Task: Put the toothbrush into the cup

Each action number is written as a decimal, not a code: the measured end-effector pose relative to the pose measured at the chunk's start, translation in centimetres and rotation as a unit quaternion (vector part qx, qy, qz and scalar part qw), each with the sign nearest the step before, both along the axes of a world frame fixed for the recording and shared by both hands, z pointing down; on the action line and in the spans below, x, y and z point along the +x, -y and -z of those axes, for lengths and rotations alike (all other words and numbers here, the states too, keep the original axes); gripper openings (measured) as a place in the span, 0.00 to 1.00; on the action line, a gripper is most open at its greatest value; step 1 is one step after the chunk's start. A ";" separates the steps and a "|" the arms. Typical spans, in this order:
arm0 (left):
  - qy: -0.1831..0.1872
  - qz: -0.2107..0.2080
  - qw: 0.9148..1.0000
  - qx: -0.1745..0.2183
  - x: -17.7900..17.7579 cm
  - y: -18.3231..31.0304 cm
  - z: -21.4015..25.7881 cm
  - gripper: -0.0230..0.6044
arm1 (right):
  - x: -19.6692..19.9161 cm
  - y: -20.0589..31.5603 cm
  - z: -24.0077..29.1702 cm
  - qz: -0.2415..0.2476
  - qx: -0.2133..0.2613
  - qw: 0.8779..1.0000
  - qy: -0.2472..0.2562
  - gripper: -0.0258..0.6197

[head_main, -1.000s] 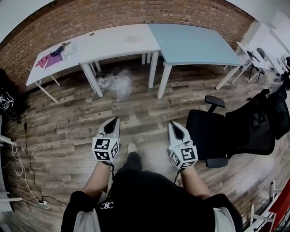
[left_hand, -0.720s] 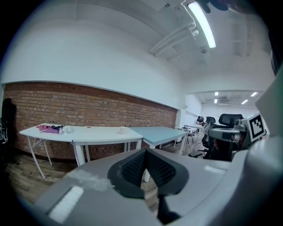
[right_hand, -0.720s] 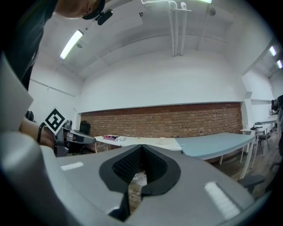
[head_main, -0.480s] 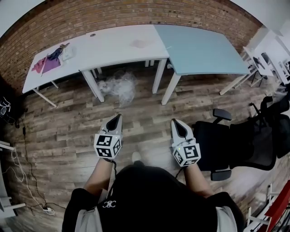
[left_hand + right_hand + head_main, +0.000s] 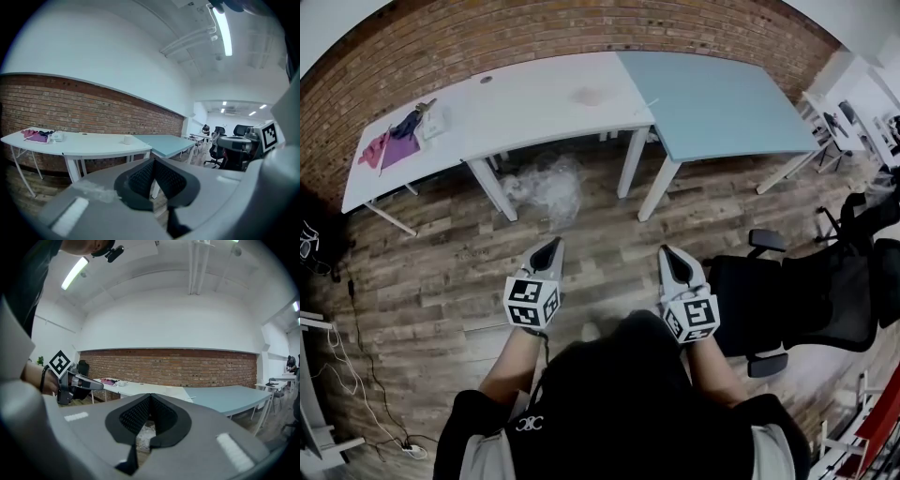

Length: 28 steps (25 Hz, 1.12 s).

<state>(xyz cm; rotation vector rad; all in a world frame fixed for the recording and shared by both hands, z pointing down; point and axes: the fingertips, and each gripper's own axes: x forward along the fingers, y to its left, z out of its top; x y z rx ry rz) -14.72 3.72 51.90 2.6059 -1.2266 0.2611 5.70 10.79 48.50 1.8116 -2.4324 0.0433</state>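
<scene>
A small white cup (image 5: pixel 127 139) stands on the white table (image 5: pixel 516 103), near where it meets the pale blue table (image 5: pixel 722 98); from the head view the cup (image 5: pixel 589 95) is a faint pale spot. A thin pale stick (image 5: pixel 649 104), perhaps the toothbrush, lies at the seam between the tables. It is too small to be sure. My left gripper (image 5: pixel 551 246) and right gripper (image 5: pixel 670 253) are held side by side over the wooden floor, well short of the tables. Both are shut and empty, pads together in the left gripper (image 5: pixel 153 161) and right gripper (image 5: pixel 150 398) views.
Pink and dark cloths (image 5: pixel 394 141) lie on the white table's left end. A clump of clear plastic wrap (image 5: pixel 546 183) sits on the floor under that table. A black office chair (image 5: pixel 797 300) stands close on my right. Cables (image 5: pixel 352 319) run along the floor at left.
The person has walked forward. The tables have come nearer and lower in the head view, and the black chair has slid back to the right. Both grippers stay shut.
</scene>
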 end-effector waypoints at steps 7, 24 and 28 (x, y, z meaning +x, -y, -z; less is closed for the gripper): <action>0.004 0.012 1.000 0.013 -0.7 2.8 0.4 0.05 | -0.4 3.3 -0.2 0.015 0.006 1.000 -0.012 0.05; 0.033 0.018 0.999 0.014 2.9 13.7 -0.1 0.05 | 3.8 15.9 -1.4 0.024 0.009 1.000 0.015 0.05; 0.036 0.024 0.999 0.014 4.9 17.6 0.6 0.05 | 5.4 20.1 -1.1 0.037 0.007 0.999 0.017 0.05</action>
